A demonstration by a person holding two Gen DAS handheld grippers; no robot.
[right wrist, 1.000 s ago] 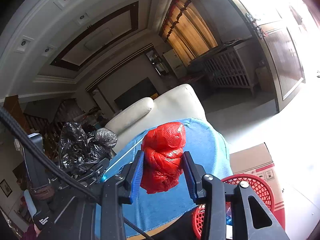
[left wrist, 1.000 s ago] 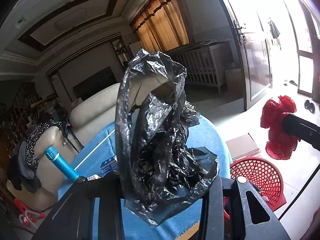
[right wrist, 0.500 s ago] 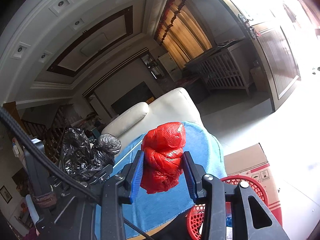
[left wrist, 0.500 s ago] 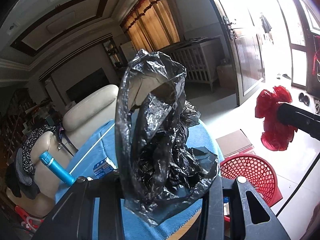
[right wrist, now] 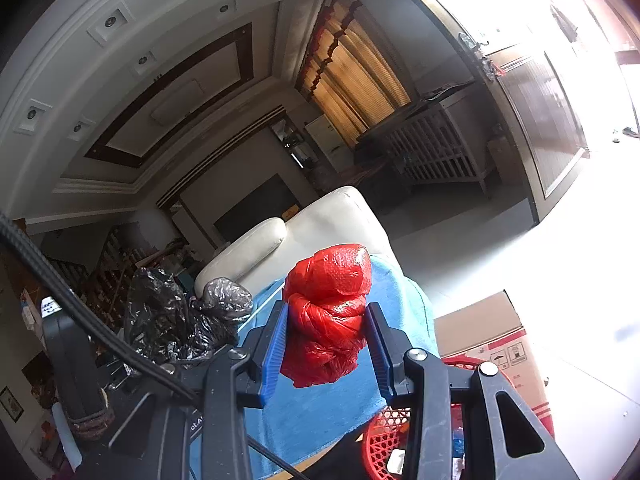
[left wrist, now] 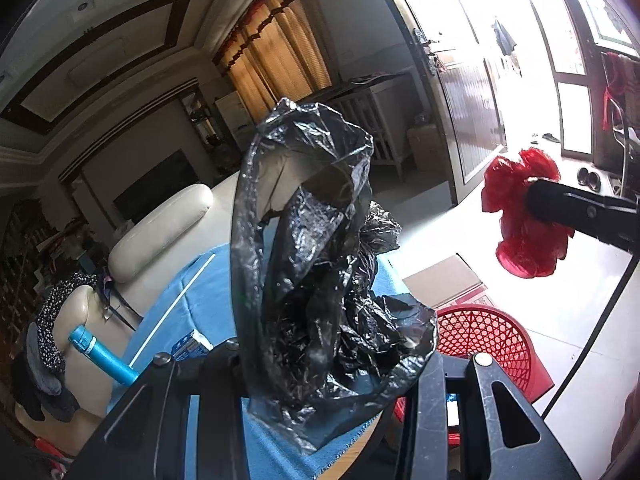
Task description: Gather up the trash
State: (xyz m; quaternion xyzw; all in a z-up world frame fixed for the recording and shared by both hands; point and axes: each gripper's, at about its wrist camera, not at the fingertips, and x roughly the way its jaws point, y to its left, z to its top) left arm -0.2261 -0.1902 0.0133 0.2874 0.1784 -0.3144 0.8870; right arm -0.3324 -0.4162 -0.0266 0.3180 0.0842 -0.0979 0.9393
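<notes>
My left gripper (left wrist: pixel 320 364) is shut on a crumpled black plastic bag (left wrist: pixel 320 272) that billows up in front of its camera and hides the fingertips. The same black bag (right wrist: pixel 176 320) shows at the left of the right wrist view. My right gripper (right wrist: pixel 326 336) is shut on a bunched red plastic bag (right wrist: pixel 328 312), squeezed between its blue-edged pads (right wrist: pixel 276 344). In the left wrist view that red bag (left wrist: pixel 524 212) hangs at the right, above and beyond a red mesh basket (left wrist: pixel 484 340). The basket (right wrist: pixel 384 436) lies low, just under the right gripper.
A table with a blue cloth (left wrist: pixel 192 300) carries a blue bottle (left wrist: pixel 100 354), a small carton (left wrist: pixel 188 344) and a white stick (left wrist: pixel 176 300). A cream sofa (right wrist: pixel 300 232) stands behind it. A cardboard box (right wrist: pixel 488 332) sits on the floor beside the basket. A bright doorway (left wrist: pixel 480 40) is at right.
Both grippers have drifted sideways with their bags still held. In the left wrist view the red bag has shifted up and right, and the basket and table have slid a little.
</notes>
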